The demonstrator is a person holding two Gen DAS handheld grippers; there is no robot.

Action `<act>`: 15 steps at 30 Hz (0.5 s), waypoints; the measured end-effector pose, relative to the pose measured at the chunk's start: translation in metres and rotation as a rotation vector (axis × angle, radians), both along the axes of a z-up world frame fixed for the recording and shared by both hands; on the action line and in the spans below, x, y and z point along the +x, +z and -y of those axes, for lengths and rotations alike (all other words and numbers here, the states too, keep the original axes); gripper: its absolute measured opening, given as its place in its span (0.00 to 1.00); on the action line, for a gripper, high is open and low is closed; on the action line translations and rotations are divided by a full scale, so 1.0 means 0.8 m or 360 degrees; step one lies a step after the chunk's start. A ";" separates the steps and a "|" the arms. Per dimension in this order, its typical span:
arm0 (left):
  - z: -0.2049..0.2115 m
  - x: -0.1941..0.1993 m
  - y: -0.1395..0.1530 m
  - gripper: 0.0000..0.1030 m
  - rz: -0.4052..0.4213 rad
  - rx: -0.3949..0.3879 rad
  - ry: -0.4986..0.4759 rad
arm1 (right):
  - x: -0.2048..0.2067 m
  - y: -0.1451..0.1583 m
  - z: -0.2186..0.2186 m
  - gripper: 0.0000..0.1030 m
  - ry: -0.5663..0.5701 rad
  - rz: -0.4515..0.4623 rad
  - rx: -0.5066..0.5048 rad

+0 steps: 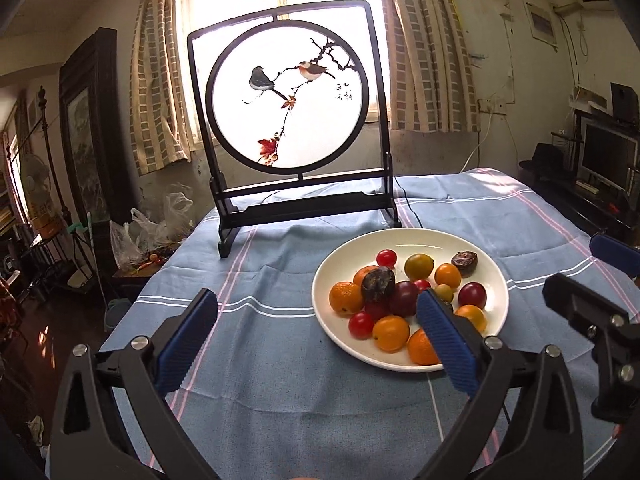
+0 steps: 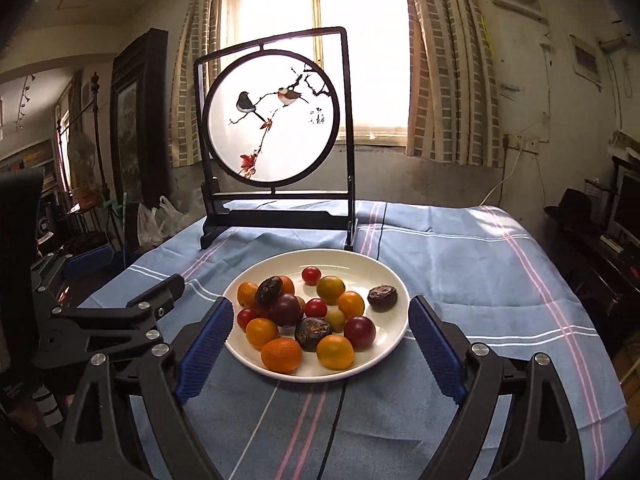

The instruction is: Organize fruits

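Note:
A white plate [image 1: 490,316] [image 2: 394,312] sits on the blue striped tablecloth [image 1: 248,360] [image 2: 480,280]. It holds several small fruits: orange citrus [image 2: 335,352], red cherry tomatoes [image 2: 311,275], dark plums [image 2: 286,309] and wrinkled dark fruits [image 2: 383,298]. My left gripper [image 1: 316,298] is open and empty, just left of the plate, with its right finger [image 1: 444,340] overlapping the plate's near side. My right gripper [image 2: 322,307] stands open with nothing in it, its fingers either side of the plate's near half and apart from it. Each gripper also shows at the edge of the other's view, the right gripper [image 1: 592,276] and the left gripper [image 2: 128,276].
A black-framed round bird screen [image 1: 288,96] [image 2: 276,120] stands upright behind the plate. A thin black cable [image 2: 336,420] runs from under the plate toward me. The table's left edge drops to clutter and plastic bags [image 1: 148,232]; a monitor [image 1: 608,160] stands at the right.

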State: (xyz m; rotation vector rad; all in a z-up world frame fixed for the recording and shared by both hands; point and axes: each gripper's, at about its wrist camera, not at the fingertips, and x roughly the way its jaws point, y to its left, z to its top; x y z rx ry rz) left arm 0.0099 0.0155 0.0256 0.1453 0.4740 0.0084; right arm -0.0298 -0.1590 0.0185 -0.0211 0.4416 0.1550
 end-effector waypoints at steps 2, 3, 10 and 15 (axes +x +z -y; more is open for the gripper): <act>-0.003 -0.003 0.002 0.95 -0.0014 -0.0022 0.0011 | -0.002 0.004 0.001 0.88 -0.0025 0.0004 0.0014; -0.005 -0.003 0.002 0.95 -0.0020 -0.0035 0.0018 | -0.002 0.005 0.001 0.88 -0.0031 0.0003 0.0022; -0.008 -0.011 -0.001 0.95 0.0018 -0.0003 0.0117 | 0.001 0.001 -0.012 0.88 -0.0148 0.0038 -0.0068; -0.016 -0.011 -0.004 0.94 0.0007 -0.0007 0.0142 | 0.008 -0.014 -0.016 0.88 -0.0127 -0.0021 -0.0056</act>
